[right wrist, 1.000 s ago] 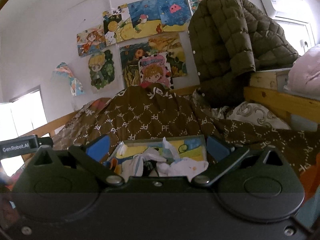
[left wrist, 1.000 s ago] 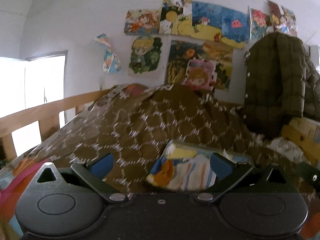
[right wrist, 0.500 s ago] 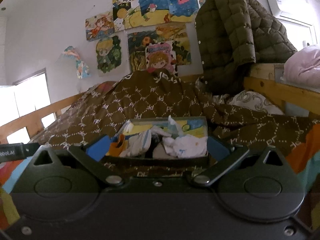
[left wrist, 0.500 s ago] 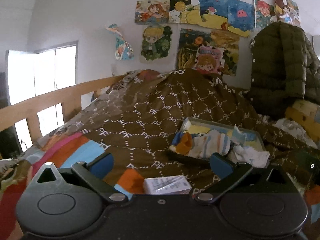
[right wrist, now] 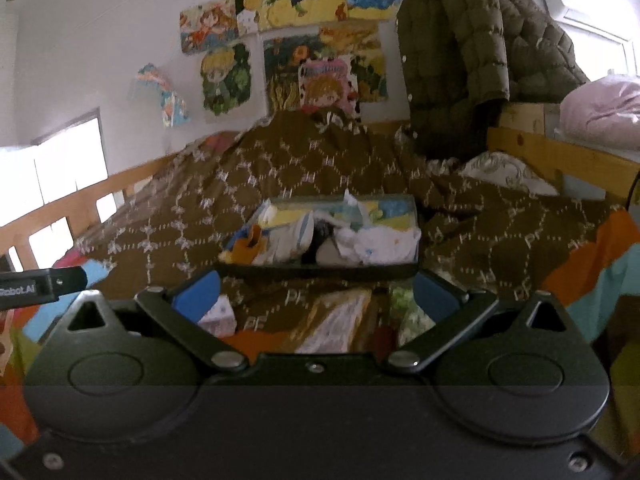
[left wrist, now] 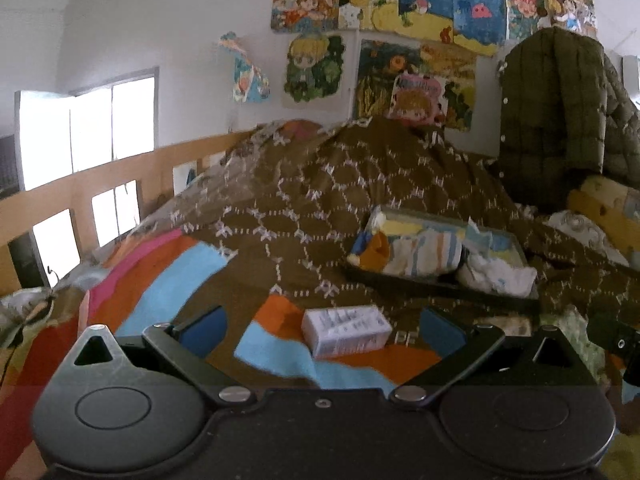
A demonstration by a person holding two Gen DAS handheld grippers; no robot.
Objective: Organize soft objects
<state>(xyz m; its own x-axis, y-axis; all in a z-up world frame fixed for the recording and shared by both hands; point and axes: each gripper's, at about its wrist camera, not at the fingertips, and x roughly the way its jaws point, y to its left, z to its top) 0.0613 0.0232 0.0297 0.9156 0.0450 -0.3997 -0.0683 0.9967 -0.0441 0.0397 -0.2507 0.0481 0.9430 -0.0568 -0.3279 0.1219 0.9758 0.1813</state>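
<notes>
Two grippers hung over a bed, both spread wide and holding nothing; the left gripper [left wrist: 323,326] had a wooden rail [left wrist: 80,188] and bright window [left wrist: 86,128] along its far left edge, with open striped blanket [left wrist: 168,280] between. Just past its blue pads [left wrist: 202,326] lay a small white box [left wrist: 346,331], hard-cornered and printed; beyond that, apart from it, sat a shallow dark tray [left wrist: 436,286] heaped with soft socks and crumpled white cloth [left wrist: 498,274]. The right gripper [right wrist: 316,294] faced the same tray [right wrist: 320,270] squarely, its rim near the fingertips; brown patterned quilt [right wrist: 280,168] rose behind, and a puffy quilted green coat [right wrist: 472,52] closed off the right side above a wooden bed frame [right wrist: 560,156].
</notes>
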